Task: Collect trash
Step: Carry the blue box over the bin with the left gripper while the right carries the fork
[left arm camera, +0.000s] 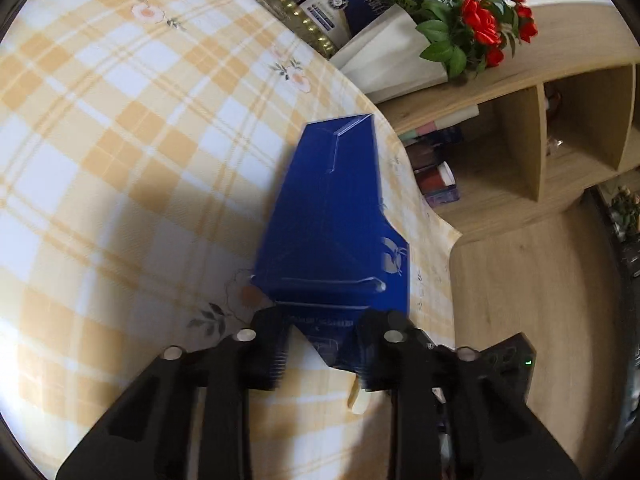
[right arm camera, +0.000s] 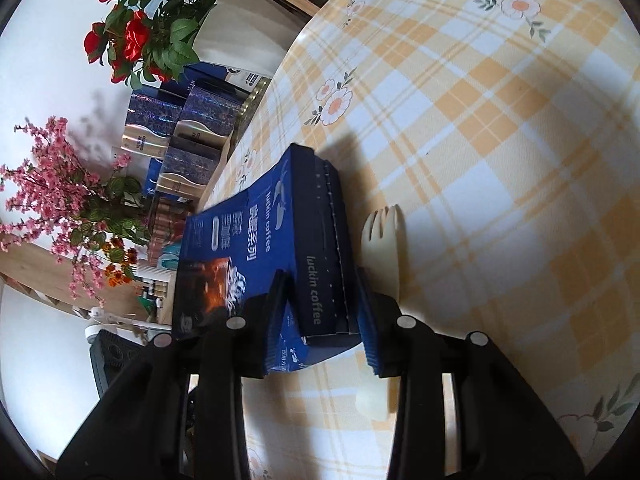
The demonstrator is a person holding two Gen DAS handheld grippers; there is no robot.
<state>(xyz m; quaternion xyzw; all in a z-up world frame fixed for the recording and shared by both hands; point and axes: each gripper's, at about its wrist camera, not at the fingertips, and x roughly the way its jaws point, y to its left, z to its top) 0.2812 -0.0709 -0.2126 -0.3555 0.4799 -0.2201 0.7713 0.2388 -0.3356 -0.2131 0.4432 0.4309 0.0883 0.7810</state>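
A flattened blue coffee box lies on the yellow plaid tablecloth near the table's edge. In the left wrist view its near end sits between the black fingers of my left gripper, and both pads touch it. The right wrist view shows the same blue box, printed with white lettering. My right gripper is shut on its folded side. A cream plastic spork lies on the cloth beside the box, partly under the right finger. Its handle end shows in the left wrist view.
Past the table edge stand a wooden shelf unit with books, a bouquet of red roses in white wrap, and stacked blue gift boxes. Pink flowers stand to the left in the right wrist view.
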